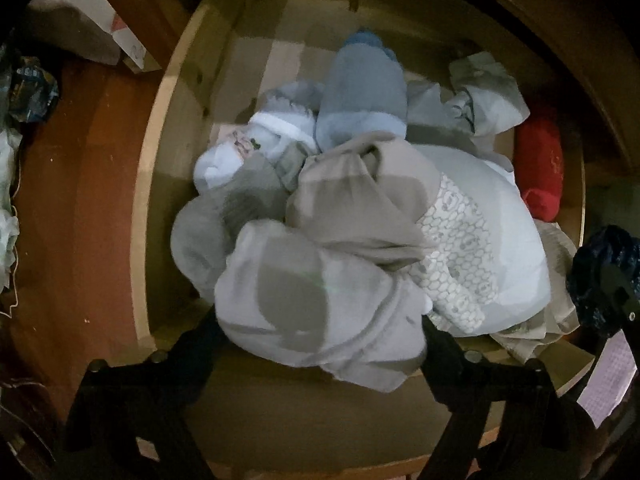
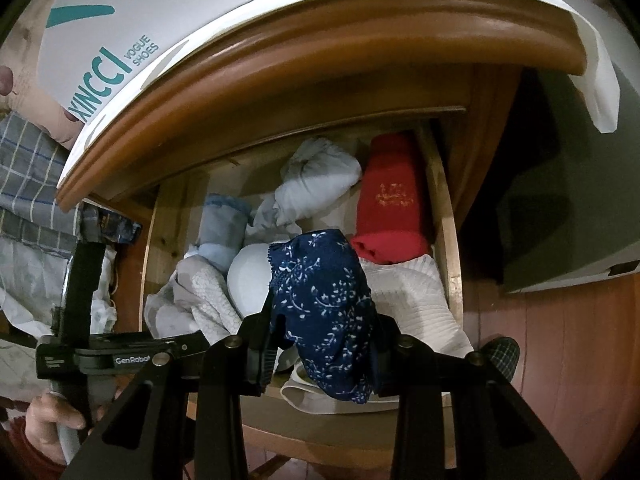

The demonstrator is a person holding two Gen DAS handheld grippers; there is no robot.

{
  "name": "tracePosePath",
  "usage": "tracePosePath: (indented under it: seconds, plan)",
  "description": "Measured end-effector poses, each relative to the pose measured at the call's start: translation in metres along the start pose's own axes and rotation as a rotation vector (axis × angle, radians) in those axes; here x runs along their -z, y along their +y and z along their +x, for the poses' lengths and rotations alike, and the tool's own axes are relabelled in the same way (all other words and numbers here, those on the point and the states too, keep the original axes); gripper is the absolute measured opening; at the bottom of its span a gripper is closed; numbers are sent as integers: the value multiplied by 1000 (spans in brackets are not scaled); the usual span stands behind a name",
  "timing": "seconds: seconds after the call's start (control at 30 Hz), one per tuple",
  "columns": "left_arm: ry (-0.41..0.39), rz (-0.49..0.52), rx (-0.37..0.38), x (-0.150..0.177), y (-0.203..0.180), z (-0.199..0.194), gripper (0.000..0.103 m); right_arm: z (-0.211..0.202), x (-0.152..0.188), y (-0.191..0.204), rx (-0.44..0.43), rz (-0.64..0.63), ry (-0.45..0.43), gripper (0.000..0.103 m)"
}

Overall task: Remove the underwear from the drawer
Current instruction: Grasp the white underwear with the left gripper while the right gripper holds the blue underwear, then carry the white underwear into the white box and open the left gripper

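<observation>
Two grippers over drawer — right gripper jaws clamp navy underwear.

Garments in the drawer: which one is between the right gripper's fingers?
The dark blue floral piece, clamped in the right gripper. No other garment is dark blue with a white pattern; the red roll lies behind it.

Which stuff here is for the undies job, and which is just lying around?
For the job: drawer; pale garment; blue flowery undies; left gripper; right gripper.
Lying about: shoe box; red cloth; checked fabric.
</observation>
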State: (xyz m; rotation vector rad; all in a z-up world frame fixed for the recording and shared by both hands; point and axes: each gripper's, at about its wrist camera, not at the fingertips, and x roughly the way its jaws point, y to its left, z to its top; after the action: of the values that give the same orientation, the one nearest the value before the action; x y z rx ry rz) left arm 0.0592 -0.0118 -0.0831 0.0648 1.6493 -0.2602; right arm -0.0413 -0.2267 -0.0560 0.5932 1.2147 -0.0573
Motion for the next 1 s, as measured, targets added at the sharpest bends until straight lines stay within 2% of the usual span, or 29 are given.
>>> tracePosePath:
  seconds: [0.13,0.27,0.57,0.8,0.9,1.0]
  plan:
    - [-21,9,-1,6,-2,-12,82,1,0,1,-4,-1,6,33]
    - [-29,6,47,14,2,-33,82,3,0,0,-9,1,10,33]
    - [-128,57,101,29,8,-105,82,2,-1,-3,14,-2,-2,33]
    - [-289,138,109,30,13,-180,82,-3,1,-4,110,-71,-39,33]
    - [-390,178,101,24,10,-218,82,-2,1,-7,145,-87,-40,33]
    - [-497,195,107,15,11,-260,82,-2,1,-10,143,-81,-36,33]
